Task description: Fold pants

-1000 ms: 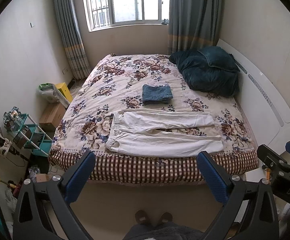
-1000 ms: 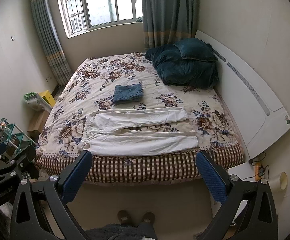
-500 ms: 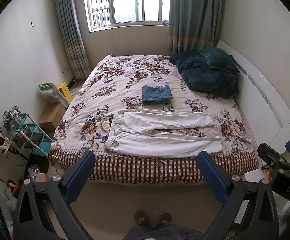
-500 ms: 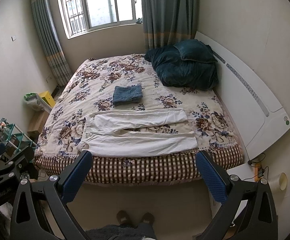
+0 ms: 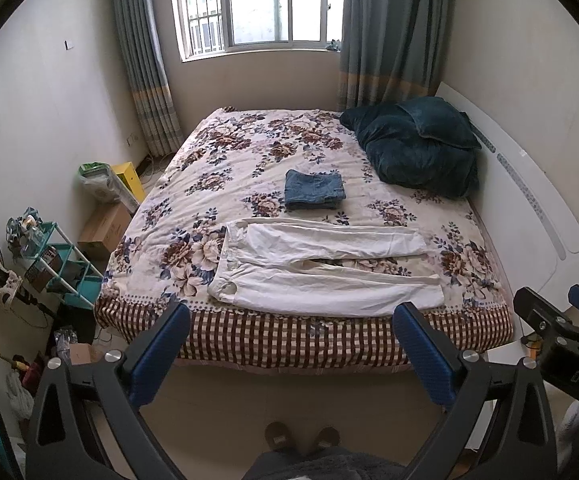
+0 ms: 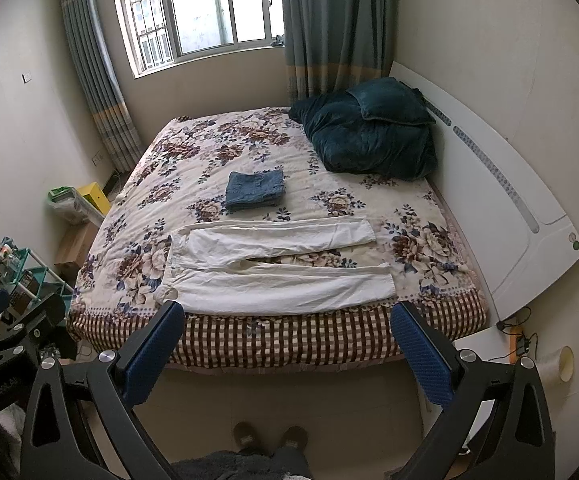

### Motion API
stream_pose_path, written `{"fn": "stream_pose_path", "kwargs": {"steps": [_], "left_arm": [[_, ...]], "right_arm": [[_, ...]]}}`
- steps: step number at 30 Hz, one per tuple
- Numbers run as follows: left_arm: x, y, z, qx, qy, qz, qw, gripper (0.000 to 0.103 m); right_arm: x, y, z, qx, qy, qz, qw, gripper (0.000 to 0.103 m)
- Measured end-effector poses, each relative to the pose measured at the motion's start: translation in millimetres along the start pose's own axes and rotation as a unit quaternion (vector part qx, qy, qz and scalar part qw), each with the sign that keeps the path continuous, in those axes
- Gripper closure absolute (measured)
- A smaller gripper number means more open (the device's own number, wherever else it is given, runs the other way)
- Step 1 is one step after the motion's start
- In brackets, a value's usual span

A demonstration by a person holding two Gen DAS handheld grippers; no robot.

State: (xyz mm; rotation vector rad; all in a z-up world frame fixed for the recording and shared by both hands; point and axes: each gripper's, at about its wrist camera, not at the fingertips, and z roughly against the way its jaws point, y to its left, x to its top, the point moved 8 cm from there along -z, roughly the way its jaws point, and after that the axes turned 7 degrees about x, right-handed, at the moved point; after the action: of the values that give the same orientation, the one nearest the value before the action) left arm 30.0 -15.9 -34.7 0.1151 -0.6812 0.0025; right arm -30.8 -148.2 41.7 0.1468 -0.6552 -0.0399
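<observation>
White pants (image 5: 321, 272) are lying spread flat at mid-frame, near the bed (image 5: 309, 336) edge.
Left gripper (image 5: 291, 344) and right gripper (image 6: 287, 340) are hovering wide open, empty; the soft, light cloth is probably best pinched at waistband and cuffs.

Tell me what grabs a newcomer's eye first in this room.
The white pants lie spread flat along the near edge of the floral bed, legs pointing right. Behind them sits a folded blue garment, with a dark teal duvet heaped by the headboard.
</observation>
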Motion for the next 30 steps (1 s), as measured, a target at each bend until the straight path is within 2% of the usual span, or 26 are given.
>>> {"fn": "stream_pose_path", "kwargs": {"steps": [6,11,14,18,22,27,30], "left_arm": [[6,-3,-30,0.027,0.008,0.017,0.9995,0.000],[8,-3,-74,0.056,0.021,0.027,0.9979,0.000],[10,-6,-110,0.062,0.044,0.028,0.9967,0.000],[19,-6,-158,0.065,0.073,0.030,0.9948,0.000],[37,-7,-217,0.067,0.094,0.029,0.9929,0.000],[75,-15,-317,0.055,0.125,0.002,0.9907,0.000],[98,-19,-378,0.055,0.143,-0.017,0.9881,0.000]], "right_arm": [[-1,-13,-27,0.001,0.015,-0.018,1.000,0.000],[5,-37,-82,0.003,0.039,-0.031,0.999,0.000],[11,-47,-119,-0.004,0.054,-0.035,0.998,0.000],[19,-59,-178,0.010,0.093,-0.058,0.994,0.000],[33,-73,-252,0.006,0.125,-0.078,0.989,0.000],[49,-89,-361,-0.014,0.175,-0.110,0.978,0.000],[63,-100,-436,-0.024,0.205,-0.145,0.968,0.000]]}}
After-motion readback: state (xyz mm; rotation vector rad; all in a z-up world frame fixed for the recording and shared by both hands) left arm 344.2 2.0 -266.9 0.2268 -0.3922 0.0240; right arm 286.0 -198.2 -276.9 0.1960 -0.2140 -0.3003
